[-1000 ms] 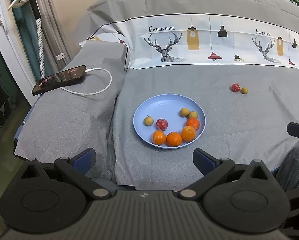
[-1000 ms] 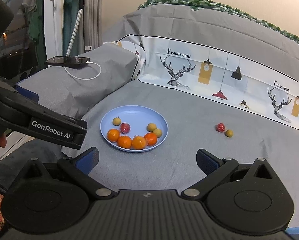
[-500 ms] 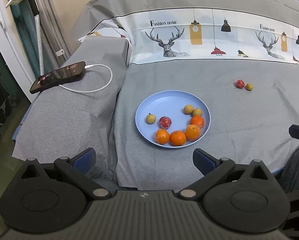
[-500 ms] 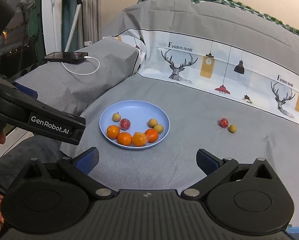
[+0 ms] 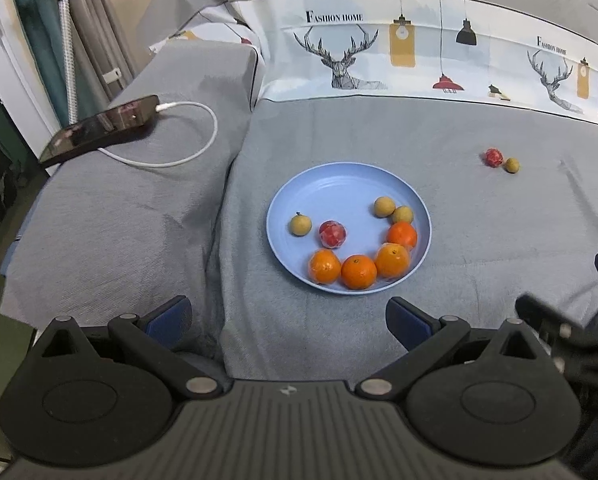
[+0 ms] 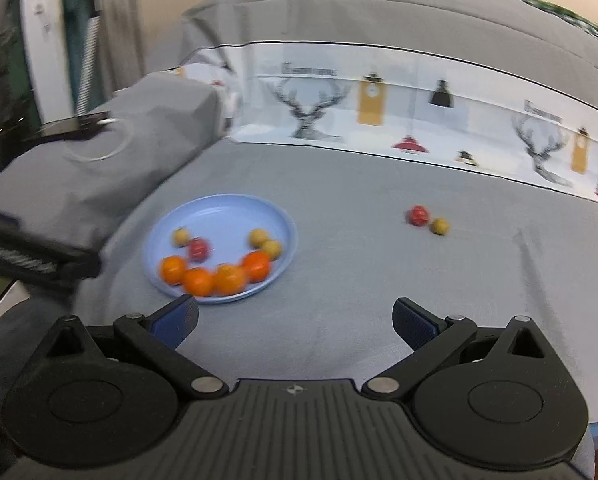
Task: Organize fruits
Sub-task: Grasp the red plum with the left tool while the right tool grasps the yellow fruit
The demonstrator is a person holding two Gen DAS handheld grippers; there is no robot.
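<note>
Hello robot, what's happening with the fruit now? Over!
Both grippers open, empty. Blue plate holds eight fruits. Red fruit and yellow fruit loose on bed. Nothing blocking.

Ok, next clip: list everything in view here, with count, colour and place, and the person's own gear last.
plate: 1, light blue, on the grey bedsheet, centre.
oranges: 4, orange, in a curve along the plate's near rim.
yellow fruits on plate: 3, yellowish; two touching at the right, one alone at the left.
red fruit on plate: 1, red, beside the lone yellow one.
loose red fruit: 1, red, on the sheet right of the plate.
loose yellow fruit: 1, yellowish, right beside the loose red fruit.
phone: 1, black, on the grey pillow at left.
cable: 1, white, plugged into the phone.
left hand-held gripper: 1, black with blue pads, open, empty.
right hand-held gripper: 1, same, open, empty.
</note>
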